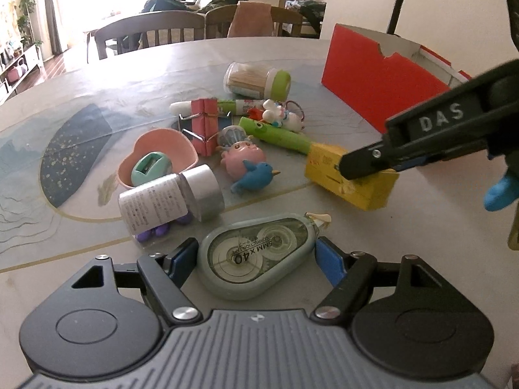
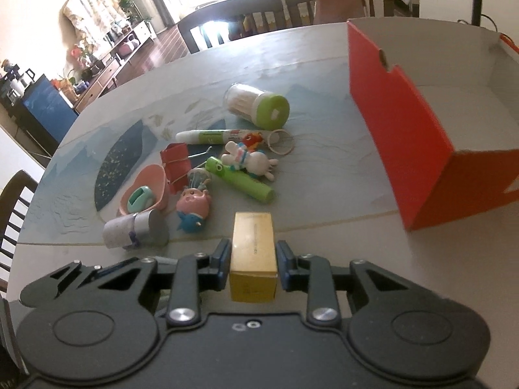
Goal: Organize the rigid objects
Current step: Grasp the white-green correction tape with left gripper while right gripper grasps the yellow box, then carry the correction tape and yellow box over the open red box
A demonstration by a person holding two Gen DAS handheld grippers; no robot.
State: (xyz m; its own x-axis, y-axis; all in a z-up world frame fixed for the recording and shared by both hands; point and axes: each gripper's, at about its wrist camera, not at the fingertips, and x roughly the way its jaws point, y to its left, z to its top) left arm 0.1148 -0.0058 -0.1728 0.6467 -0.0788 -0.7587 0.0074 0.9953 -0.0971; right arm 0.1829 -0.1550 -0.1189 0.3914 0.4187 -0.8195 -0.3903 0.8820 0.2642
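A grey correction tape dispenser (image 1: 256, 257) lies on the table between the blue pads of my open left gripper (image 1: 256, 259); the pads stand close on both sides, and I cannot tell if they touch it. A yellow box (image 2: 253, 254) sits between the pads of my right gripper (image 2: 253, 264), which stand beside it with thin gaps. In the left wrist view the right gripper (image 1: 366, 165) reaches down onto the same yellow box (image 1: 352, 176). An open red cardboard box (image 2: 421, 123) stands at the right.
A pile lies mid-table: toothpick jar (image 2: 258, 105), glue pen (image 2: 211, 136), red binder clips (image 2: 176, 165), green tube (image 2: 241, 180), rabbit toy (image 2: 249, 160), pink pig toy (image 2: 194, 206), blue bird (image 2: 191, 222), pink heart dish (image 2: 146, 191) with a sharpener, white bottle (image 2: 134, 228). Chairs stand behind the table.
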